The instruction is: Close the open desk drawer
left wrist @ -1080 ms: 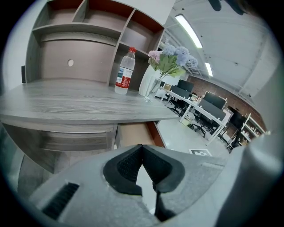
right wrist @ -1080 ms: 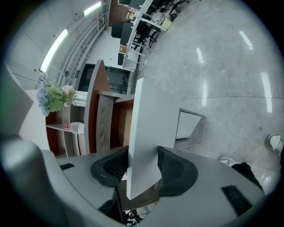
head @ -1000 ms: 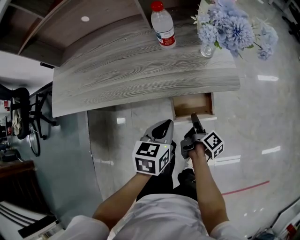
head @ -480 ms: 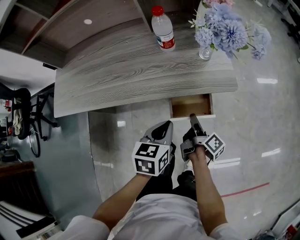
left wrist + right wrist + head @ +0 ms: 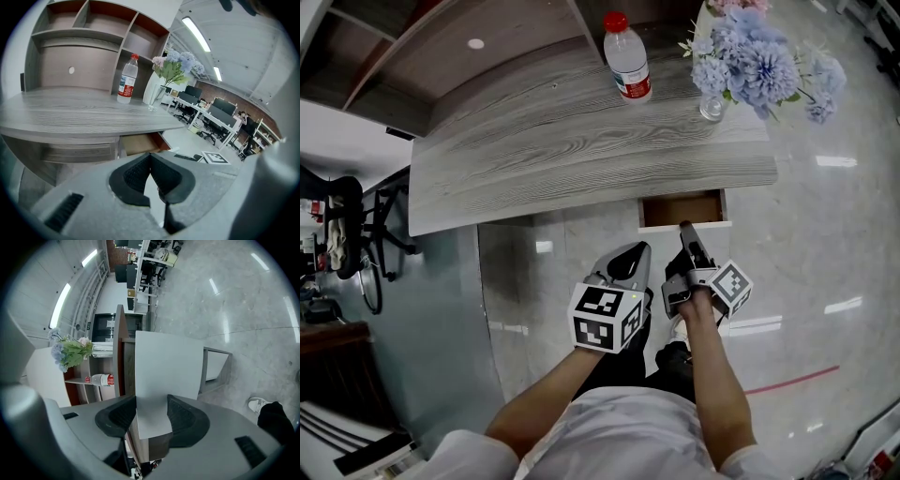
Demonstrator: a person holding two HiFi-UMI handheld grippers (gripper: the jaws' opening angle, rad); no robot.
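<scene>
The drawer [image 5: 682,208] now sits further under the desk [image 5: 581,159] than a second ago, and only a strip shows at upper middle of the head view. Your right tongs [image 5: 151,412] clamp its white front, so it looks nearly shut. Your left tongs [image 5: 150,157] are together, empty. A bottle [image 5: 627,56] and flowers [image 5: 759,61] stand on the grey wood top, above a glossy office floor [image 5: 825,234].

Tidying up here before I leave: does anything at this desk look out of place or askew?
Only the drawer under the desk's right end: it stands partly pulled out, its white front gripped by the right claw. The bottle and flower vase stand upright, nothing spilled.
</scene>
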